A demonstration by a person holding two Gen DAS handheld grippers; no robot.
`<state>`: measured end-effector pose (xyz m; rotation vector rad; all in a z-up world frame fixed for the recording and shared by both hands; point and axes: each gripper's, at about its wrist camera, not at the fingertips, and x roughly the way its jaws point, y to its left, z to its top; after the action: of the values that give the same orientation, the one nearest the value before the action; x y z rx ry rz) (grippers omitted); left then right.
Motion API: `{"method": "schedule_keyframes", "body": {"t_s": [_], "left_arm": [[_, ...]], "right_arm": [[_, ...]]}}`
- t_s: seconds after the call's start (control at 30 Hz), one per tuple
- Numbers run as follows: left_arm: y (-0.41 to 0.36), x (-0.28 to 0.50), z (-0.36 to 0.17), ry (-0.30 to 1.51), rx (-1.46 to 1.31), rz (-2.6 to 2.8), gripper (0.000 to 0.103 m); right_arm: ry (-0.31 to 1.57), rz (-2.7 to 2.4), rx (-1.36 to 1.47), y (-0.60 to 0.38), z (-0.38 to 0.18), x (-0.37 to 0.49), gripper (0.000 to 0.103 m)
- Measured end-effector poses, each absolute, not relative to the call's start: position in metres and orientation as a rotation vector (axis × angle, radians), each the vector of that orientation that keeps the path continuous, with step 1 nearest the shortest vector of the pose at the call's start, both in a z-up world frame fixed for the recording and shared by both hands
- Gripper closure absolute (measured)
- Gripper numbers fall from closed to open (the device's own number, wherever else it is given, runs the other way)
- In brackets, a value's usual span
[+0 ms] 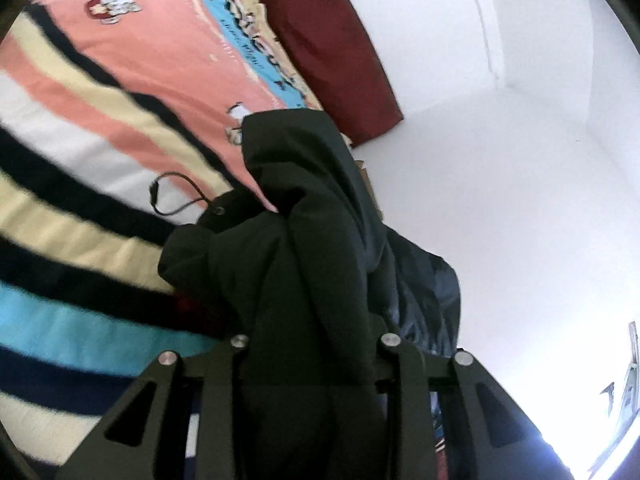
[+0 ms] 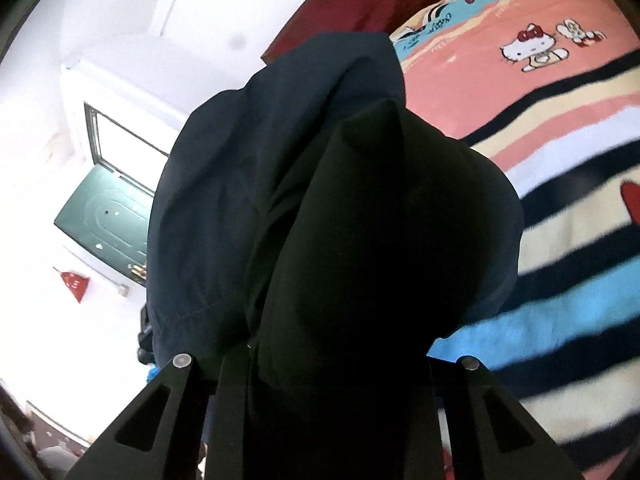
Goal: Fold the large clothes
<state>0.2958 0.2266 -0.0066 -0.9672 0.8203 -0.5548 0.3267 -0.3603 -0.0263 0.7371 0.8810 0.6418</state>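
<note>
A large dark jacket with a navy lining and a black drawcord hangs bunched over my left gripper, which is shut on its fabric; the fingertips are hidden under the cloth. The jacket is lifted above a striped bedspread. In the right wrist view the same jacket drapes over my right gripper, which is shut on it, fingertips buried in black fabric. The navy part hangs to the left.
The bed is covered by a striped cartoon-print bedspread. A dark red pillow lies at its head by the white wall. A green door and a window show in the right wrist view.
</note>
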Motion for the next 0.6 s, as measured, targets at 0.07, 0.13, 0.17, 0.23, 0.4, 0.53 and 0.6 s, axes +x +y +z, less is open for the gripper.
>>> {"method": "schedule_keyframes", "body": {"t_s": [0.07,0.13,0.17,0.23,0.4,0.53,0.6], "left_arm": [[0.241,0.296,-0.027,0.863,-0.947,-0.513,0.077],[0.244,0.299,-0.045,0.912,-0.905,-0.462,0.077],[0.247,0.301,-0.054,0.936,-0.899,-0.454,0.075],[0.253,0.302,-0.062,0.944,-0.894,-0.455,0.069],[0.266,0.287,-0.045,0.938,-0.827,-0.513,0.062],[0.277,0.271,-0.024,0.895,-0.817,-0.516,0.055],[0.292,0.262,-0.016,0.859,-0.833,-0.480,0.054]], "right_arm": [[0.926,0.601,0.754,-0.362,-0.042,0.329,0.079],[0.990,0.516,0.724,-0.364,-0.063,0.336,0.075],[1.013,0.477,0.720,-0.366,-0.072,0.343,0.073],[1.035,0.423,0.718,-0.370,-0.085,0.341,0.058],[1.025,0.264,0.612,-0.387,-0.078,0.330,0.012],[0.981,0.204,0.612,-0.409,-0.057,0.310,0.010],[0.957,0.193,0.611,-0.412,-0.042,0.293,0.010]]}}
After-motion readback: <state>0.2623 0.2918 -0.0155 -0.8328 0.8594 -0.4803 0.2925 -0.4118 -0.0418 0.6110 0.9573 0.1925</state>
